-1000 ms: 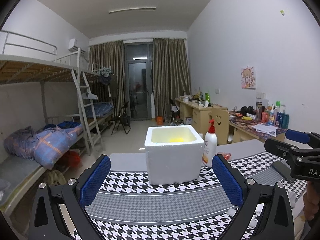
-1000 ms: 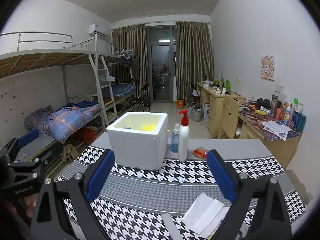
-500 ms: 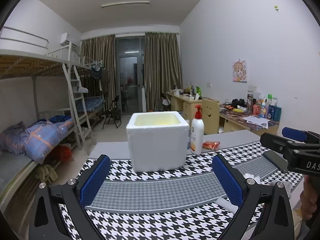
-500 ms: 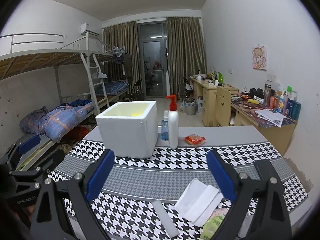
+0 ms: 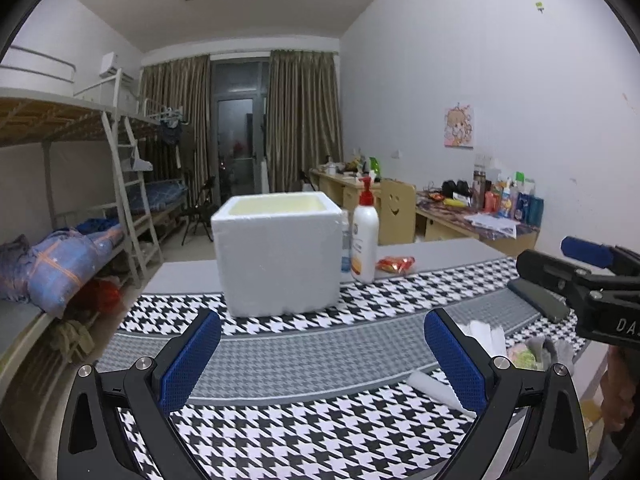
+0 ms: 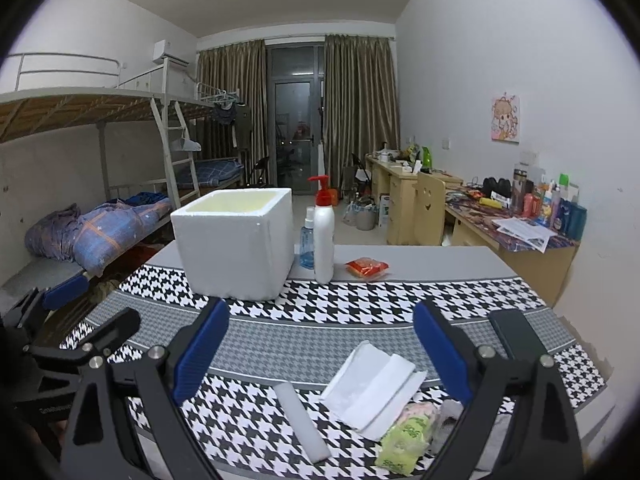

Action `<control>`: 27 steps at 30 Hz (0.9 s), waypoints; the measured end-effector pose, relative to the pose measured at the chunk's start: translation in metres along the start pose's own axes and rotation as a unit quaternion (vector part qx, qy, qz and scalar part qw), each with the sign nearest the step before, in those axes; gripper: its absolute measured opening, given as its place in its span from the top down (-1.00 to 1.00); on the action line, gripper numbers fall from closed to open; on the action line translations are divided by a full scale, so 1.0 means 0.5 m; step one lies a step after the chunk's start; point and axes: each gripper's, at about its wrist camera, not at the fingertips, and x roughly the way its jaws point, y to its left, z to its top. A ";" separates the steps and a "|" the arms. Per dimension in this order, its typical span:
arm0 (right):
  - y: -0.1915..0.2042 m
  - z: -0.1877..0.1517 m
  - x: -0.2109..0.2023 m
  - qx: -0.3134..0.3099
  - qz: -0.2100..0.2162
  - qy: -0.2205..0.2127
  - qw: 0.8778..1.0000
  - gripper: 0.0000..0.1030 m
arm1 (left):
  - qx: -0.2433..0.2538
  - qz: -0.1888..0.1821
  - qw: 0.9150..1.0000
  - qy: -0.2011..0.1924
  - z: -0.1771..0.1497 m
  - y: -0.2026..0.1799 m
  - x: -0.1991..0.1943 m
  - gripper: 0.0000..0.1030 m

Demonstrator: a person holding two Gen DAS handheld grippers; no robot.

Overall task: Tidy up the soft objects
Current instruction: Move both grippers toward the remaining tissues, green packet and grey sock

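A white foam box (image 6: 236, 240) stands open-topped on the houndstooth tablecloth (image 6: 360, 304); it also shows in the left wrist view (image 5: 278, 256). Near the front edge lie a folded white cloth (image 6: 374, 384), a white foam strip (image 6: 301, 420), a yellow-green soft packet (image 6: 404, 436) and a grey glove (image 5: 554, 350). My right gripper (image 6: 320, 356) is open and empty, just above and behind the white cloth. My left gripper (image 5: 322, 360) is open and empty over the cloth's middle, short of the box.
A white pump bottle (image 6: 323, 232) and a small blue spray bottle (image 6: 308, 240) stand right of the box. An orange snack packet (image 6: 366, 268) lies behind them. A dark phone (image 6: 516, 336) lies at the right. Bunk beds (image 6: 92, 220) left, desks (image 6: 520, 232) right.
Both grippers have pulled back and lowered toward the table's near edge. The box looks farther off, and the cloth, foam strip and packet have come into fuller view.
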 end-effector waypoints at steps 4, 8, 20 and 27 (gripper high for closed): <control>-0.007 -0.010 0.000 0.005 -0.003 0.001 1.000 -0.86 | 0.000 -0.003 1.000 0.000 -0.008 -0.010 0.003 -0.98; -0.011 -0.021 -0.006 0.009 -0.006 0.002 1.000 -0.86 | 0.003 -0.011 1.000 0.007 -0.009 -0.022 0.013 -0.98; -0.057 -0.056 -0.011 0.030 -0.047 0.020 0.998 -0.86 | 0.003 -0.040 0.998 0.051 -0.027 -0.070 0.059 -0.98; -0.085 -0.075 -0.005 0.043 -0.054 0.036 0.997 -0.86 | 0.003 -0.046 0.997 0.068 -0.035 -0.096 0.079 -0.98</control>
